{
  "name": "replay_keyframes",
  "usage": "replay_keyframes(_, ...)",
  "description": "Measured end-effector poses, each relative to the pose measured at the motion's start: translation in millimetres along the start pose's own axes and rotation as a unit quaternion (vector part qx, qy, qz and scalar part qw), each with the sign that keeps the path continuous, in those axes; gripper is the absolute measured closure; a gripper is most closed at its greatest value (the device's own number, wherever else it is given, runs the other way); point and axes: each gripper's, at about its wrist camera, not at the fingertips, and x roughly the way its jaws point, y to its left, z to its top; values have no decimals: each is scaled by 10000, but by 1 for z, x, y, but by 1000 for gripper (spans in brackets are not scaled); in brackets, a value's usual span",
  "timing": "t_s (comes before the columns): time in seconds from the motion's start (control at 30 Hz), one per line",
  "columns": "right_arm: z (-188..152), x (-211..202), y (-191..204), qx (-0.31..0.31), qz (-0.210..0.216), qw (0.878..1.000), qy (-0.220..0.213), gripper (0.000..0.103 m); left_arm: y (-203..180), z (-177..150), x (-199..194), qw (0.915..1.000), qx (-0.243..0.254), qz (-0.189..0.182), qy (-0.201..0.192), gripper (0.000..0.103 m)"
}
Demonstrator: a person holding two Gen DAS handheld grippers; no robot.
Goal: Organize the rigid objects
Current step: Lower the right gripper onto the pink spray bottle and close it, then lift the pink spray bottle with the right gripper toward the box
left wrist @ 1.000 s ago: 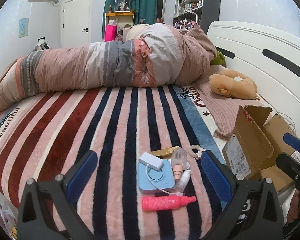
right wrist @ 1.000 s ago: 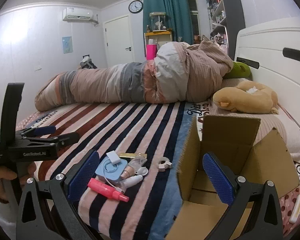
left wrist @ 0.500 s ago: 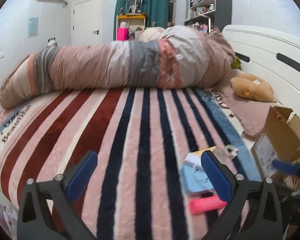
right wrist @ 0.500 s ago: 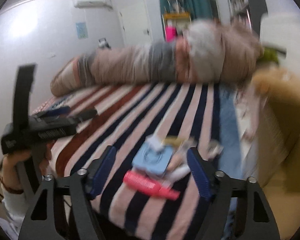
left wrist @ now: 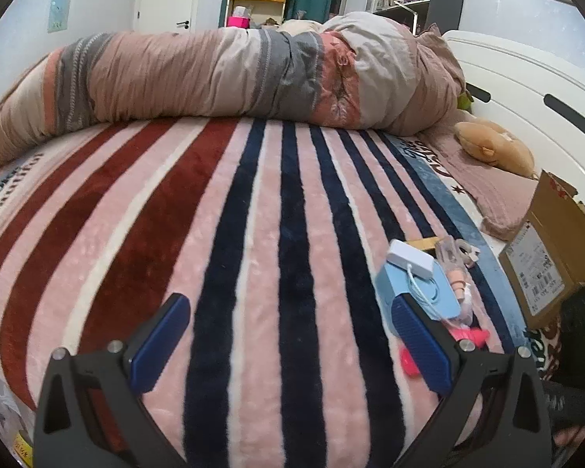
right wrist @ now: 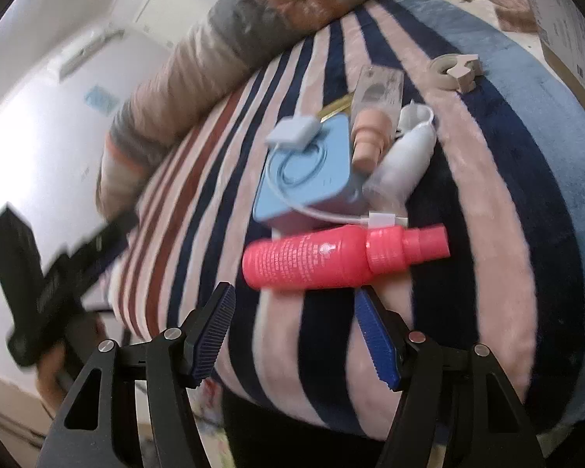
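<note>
Pink bottle is lying on the striped bed blanket, and in the left wrist view it is now half hidden behind the right finger of the left tool. One second ago the whole pile was sitting between the two fingers of this tool; now the pile, with the blue square device and its white cable, is standing off to the right of the tool, and the open cardboard box is further right again. The left tool is standing wide with nothing between its fingers, only blanket. I judge that the left hand is making room for the other one. It is pointing slantwise down over the bed.

In the right wrist view the change is bigger. The right tool was facing the open cardboard box; now it is tilted and looking down at the pile, with the pink bottle lying crosswise just ahead of its fingertips. Its jaws have just been closing to about half width, but they are not yet around the bottle and nothing is between the fingers. The blue square device is just beyond the bottle. To me the grasp of the bottle is beginning, and the box is probably its goal. The left tool is showing blurred at the left.
</note>
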Motion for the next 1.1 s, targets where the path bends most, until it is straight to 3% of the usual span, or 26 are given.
replay_keyframes(0.07,4,3,0,126,-125,9998,-91,51,0,-2,1,10000,-22,-85,14,1)
replay_keyframes(0.23,13,11,7,390,-137,9989,-239,53,2,-3,-1,9999,-87,-135,-13,1)
replay_keyframes(0.33,19,22,16,294,-417,9983,-275,58,6,-4,-3,9997,-172,-169,-29,1)
replay_keyframes(0.53,20,3,47,-605,-499,9957,-487,72,15,-7,-9,9995,-291,-117,-83,1)
replay_keyframes(0.67,28,-21,64,-1488,-1053,9814,-607,73,22,-9,-11,9990,-403,-130,-122,1)
replay_keyframes(0.77,41,-27,72,-1874,-1111,9754,-345,73,23,-11,-13,9988,-449,-152,-150,1)
replay_keyframes(0.87,43,-3,88,-2659,-1306,9546,308,73,23,-12,-17,9984,-493,-191,-186,1)
replay_keyframes(0.93,36,19,98,-2937,-1149,9472,572,74,23,-12,-19,9982,-532,-182,-211,1)
replay_keyframes(1.1,21,64,120,-3324,-609,9397,531,74,32,-16,-21,9974,-687,-54,-200,1)
